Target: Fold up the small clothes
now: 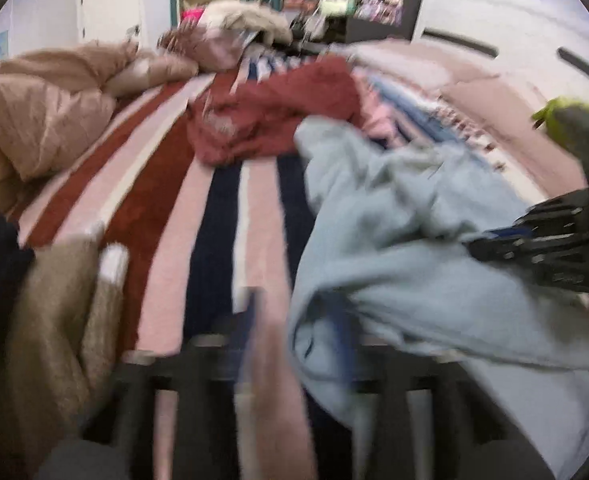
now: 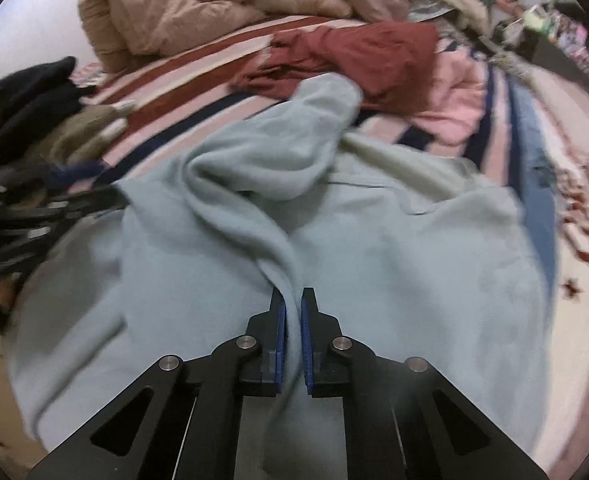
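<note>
Right gripper (image 2: pixel 293 300) level, pinching pale-blue garment (image 2: pixel 374 280) ridge.

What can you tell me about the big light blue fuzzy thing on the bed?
The light blue garment looks like soft fleece. It lies rumpled and partly spread on the striped blanket, with one sleeve-like part flopped back toward the dark red garment. The right gripper is shut on a raised ridge of it. The left gripper reaches its left edge, but blur hides whether it grips.
</note>
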A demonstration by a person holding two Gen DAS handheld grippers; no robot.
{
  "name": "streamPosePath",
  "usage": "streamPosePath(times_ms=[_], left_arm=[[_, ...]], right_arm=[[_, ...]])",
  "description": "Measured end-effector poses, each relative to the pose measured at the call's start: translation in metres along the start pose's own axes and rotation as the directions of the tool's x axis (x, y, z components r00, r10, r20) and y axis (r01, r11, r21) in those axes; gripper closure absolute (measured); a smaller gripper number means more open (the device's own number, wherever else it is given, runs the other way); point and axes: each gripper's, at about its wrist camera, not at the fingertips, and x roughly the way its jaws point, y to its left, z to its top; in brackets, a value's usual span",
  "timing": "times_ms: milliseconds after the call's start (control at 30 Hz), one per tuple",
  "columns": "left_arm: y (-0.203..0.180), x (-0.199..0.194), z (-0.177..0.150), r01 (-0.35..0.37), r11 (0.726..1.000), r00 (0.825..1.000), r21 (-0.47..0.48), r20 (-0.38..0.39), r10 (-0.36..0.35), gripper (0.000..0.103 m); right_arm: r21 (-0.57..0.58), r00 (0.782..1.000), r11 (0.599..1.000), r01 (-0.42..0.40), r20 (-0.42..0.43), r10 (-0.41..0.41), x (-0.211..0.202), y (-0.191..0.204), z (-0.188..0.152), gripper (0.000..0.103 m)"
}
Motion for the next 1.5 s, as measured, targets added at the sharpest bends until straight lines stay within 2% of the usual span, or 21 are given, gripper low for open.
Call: streamPosePath(times_ms=[33, 100, 167, 300, 367, 433, 467, 500, 600, 633, 733, 867, 933, 1000, 1067, 1100, 1200, 1300, 1367, 1433, 1500], left_arm=[[-0.003, -0.007, 0.007, 0.023, 1.000, 0.999, 0.014, 0.030, -0.024, 0.042], [-0.008, -0.011, 0.021, 0.065, 0.997, 0.997, 0.031, 0.048, -0.066, 0.041], [-0.016, -0.005, 0.036, 0.075, 0.995, 0.996, 0.063, 0.052, -0.079, 0.041], [-0.035, 0.044, 0.062, 0.071, 0.988, 0.997, 0.135, -0.041, -0.066, 0.042], [-0.041, 0.071, 0.070, 0.082, 0.984, 0.994, 0.159, -0.089, -0.068, 0.049], [-0.044, 0.084, 0.073, 0.141, 0.980, 0.985, 0.141, -0.116, -0.126, 0.051], [-0.046, 0.089, 0.073, 0.154, 0.978, 0.983, 0.142, -0.125, -0.137, 0.051], [-0.049, 0.094, 0.073, 0.149, 0.977, 0.983, 0.154, -0.133, -0.129, 0.050], [-0.057, 0.104, 0.073, 0.136, 0.976, 0.983, 0.171, -0.150, -0.110, 0.052], [-0.058, 0.108, 0.073, 0.124, 0.978, 0.983, 0.166, -0.158, -0.098, 0.064], [-0.056, 0.108, 0.071, 0.115, 0.982, 0.983, 0.149, -0.157, -0.091, 0.087], [-0.036, 0.084, 0.072, 0.082, 0.995, 0.996, 0.060, -0.038, -0.080, 0.091], [-0.017, 0.074, 0.070, 0.033, 0.999, 0.999, 0.004, -0.005, -0.033, 0.091], [-0.003, 0.073, 0.066, -0.030, 0.999, 0.999, -0.018, -0.014, 0.030, 0.091], [0.011, 0.078, 0.058, -0.093, 0.995, 0.995, -0.037, -0.043, 0.092, 0.090], [0.018, 0.081, 0.054, -0.111, 0.992, 0.993, -0.059, -0.057, 0.108, 0.086], [0.034, 0.082, 0.045, -0.150, 0.982, 0.987, -0.118, -0.071, 0.143, 0.061], [0.032, 0.073, 0.045, -0.123, 0.986, 0.992, -0.117, -0.052, 0.118, 0.059], [0.027, 0.059, 0.046, -0.093, 0.991, 0.996, -0.100, -0.027, 0.090, 0.053], [0.016, 0.041, 0.047, -0.057, 0.995, 0.998, -0.080, 0.014, 0.059, 0.042], [0.008, 0.027, 0.048, -0.043, 0.997, 0.998, -0.060, 0.039, 0.046, 0.040]], right_arm=[[-0.002, 1.000, 1.000, 0.026, 0.005, -0.026, -0.003, -0.003, 0.000, 0.101], [0.023, 1.000, 0.999, 0.030, 0.006, -0.030, -0.007, -0.012, -0.001, 0.101], [0.036, 1.000, 0.999, 0.024, 0.008, -0.024, -0.009, -0.016, -0.003, 0.101], [0.063, 1.000, 0.998, -0.015, 0.010, 0.014, -0.011, -0.021, -0.005, 0.099], [0.066, 0.999, 0.997, -0.043, 0.018, 0.042, -0.012, -0.021, -0.006, 0.099], [0.049, 0.998, 0.997, -0.056, 0.019, 0.056, -0.012, -0.020, -0.005, 0.089], [0.040, 0.998, 0.998, -0.056, 0.026, 0.055, -0.011, -0.020, -0.003, 0.079], [0.034, 0.998, 0.998, -0.052, 0.037, 0.051, -0.011, -0.020, -0.001, 0.073], [0.050, 0.995, 0.996, -0.077, 0.074, 0.073, -0.004, -0.027, 0.011, 0.073], [0.061, 0.992, 0.993, -0.098, 0.082, 0.093, 0.000, -0.030, 0.015, 0.073], [0.074, 0.987, 0.988, -0.139, 0.087, 0.132, 0.015, -0.035, 0.027, 0.072], [0.071, 0.987, 0.988, -0.139, 0.085, 0.133, 0.026, -0.033, 0.032, 0.072], [0.083, 0.985, 0.984, -0.157, 0.086, 0.149, 0.027, -0.034, 0.030, 0.071], [0.090, 0.984, 0.982, -0.166, 0.086, 0.158, 0.028, -0.034, 0.029, 0.071], [0.090, 0.984, 0.982, -0.165, 0.084, 0.158, 0.027, -0.032, 0.029, 0.071], [0.089, 0.984, 0.982, -0.165, 0.082, 0.158, 0.027, -0.031, 0.029, 0.071], [0.087, 0.985, 0.982, -0.167, 0.067, 0.161, 0.025, -0.030, 0.026, 0.071], [0.070, 0.984, 0.983, -0.172, 0.055, 0.168, 0.015, -0.028, 0.018, 0.071], [0.055, 0.985, 0.985, -0.165, 0.051, 0.162, 0.003, -0.027, 0.008, 0.067], [0.052, 0.986, 0.986, -0.161, 0.052, 0.159, -0.011, -0.027, -0.004, 0.063], [0.057, 0.988, 0.987, -0.151, 0.050, 0.148, -0.027, -0.029, -0.019, 0.062]])
